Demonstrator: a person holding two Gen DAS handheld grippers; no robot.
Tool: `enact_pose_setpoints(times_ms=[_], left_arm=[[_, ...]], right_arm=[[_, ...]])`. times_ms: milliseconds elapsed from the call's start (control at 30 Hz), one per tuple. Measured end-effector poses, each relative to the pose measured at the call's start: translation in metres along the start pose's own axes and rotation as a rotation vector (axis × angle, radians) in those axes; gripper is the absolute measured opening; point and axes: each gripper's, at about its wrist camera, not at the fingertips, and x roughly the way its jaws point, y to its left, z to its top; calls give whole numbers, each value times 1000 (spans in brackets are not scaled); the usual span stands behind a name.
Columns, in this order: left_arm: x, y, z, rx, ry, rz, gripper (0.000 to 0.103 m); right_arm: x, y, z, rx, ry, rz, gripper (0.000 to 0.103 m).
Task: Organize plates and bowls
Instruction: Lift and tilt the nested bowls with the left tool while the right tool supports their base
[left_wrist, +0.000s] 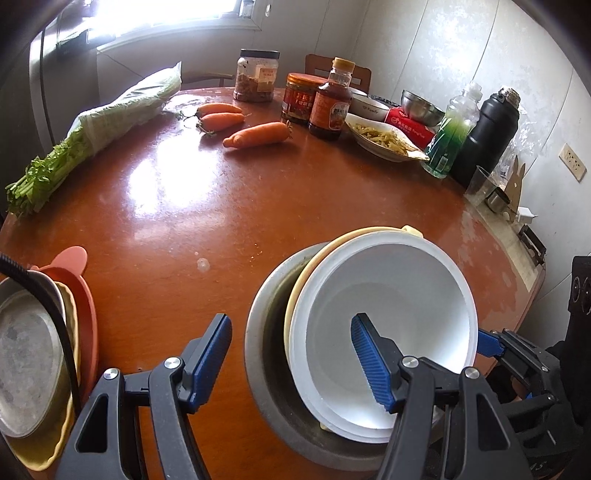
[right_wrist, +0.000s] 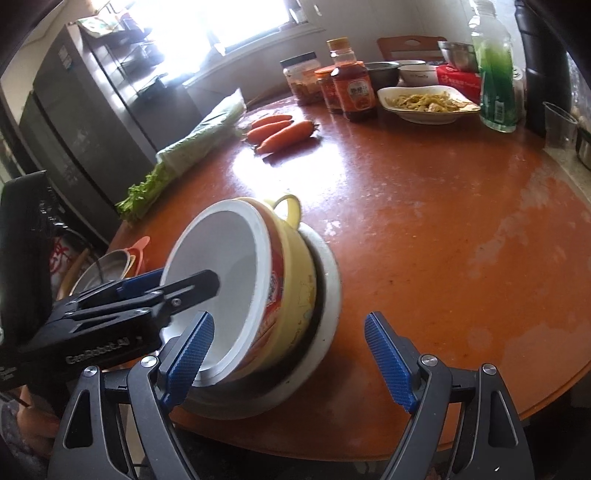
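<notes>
A white bowl (left_wrist: 391, 314) sits tilted inside a yellow handled bowl (right_wrist: 295, 295), and both rest in a wide metal bowl (left_wrist: 266, 350) near the table's front edge. My left gripper (left_wrist: 291, 319) is open astride the stack's left rims: one finger is inside the white bowl, the other over bare table, and no pad presses. My right gripper (right_wrist: 290, 317) is open at the stack's near right side, its left finger by the white rim (right_wrist: 221, 373). Further left, a metal plate (left_wrist: 29, 354), a yellow dish and a pink dish (left_wrist: 79, 295) are stacked.
On the round brown table (left_wrist: 221, 206) lie three carrots (left_wrist: 255, 134) and bagged celery (left_wrist: 92, 125). Jars, a sauce bottle (left_wrist: 330, 107), a plate of food (left_wrist: 384, 142), bowls, a green bottle and a black flask (left_wrist: 487, 136) line the back right. A fridge (right_wrist: 74, 129) stands to the left.
</notes>
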Motion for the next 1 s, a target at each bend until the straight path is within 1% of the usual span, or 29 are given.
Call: enact_pose_setpoints(times_ms=[67, 133, 233, 267, 300, 400, 500, 633, 833, 900, 1000], left_arm=[[2, 0, 0, 4, 3, -1, 67], [6, 0, 0, 0, 13, -10, 67], [11, -1, -2, 1, 31, -5, 66], [12, -2, -2, 6, 31, -9, 66], [11, -3, -3, 5, 29, -13, 65], [11, -4, -4, -1, 25, -18, 63], [11, -4, -4, -12, 24, -13, 61], [10, -3, -4, -20, 21, -9, 54], [10, -1, -4, -41, 18, -10, 47], [10, -1, -4, -47, 16, -12, 44], [10, -2, -4, -52, 17, -8, 44]], right_arm=[[2, -1, 0, 0, 6, 7, 84], [4, -2, -1, -9, 4, 7, 81], [5, 0, -1, -38, 4, 26, 65], [6, 1, -2, -53, 6, 43, 54], [5, 2, -2, -62, 2, 38, 51], [5, -1, -2, -66, -11, 48, 48], [5, -2, -1, -70, -16, 47, 47], [8, -4, 3, -71, -17, 37, 47], [10, -7, 6, -66, -20, 28, 47], [11, -8, 7, -66, -21, 27, 47], [11, -10, 9, -62, -23, 30, 47]])
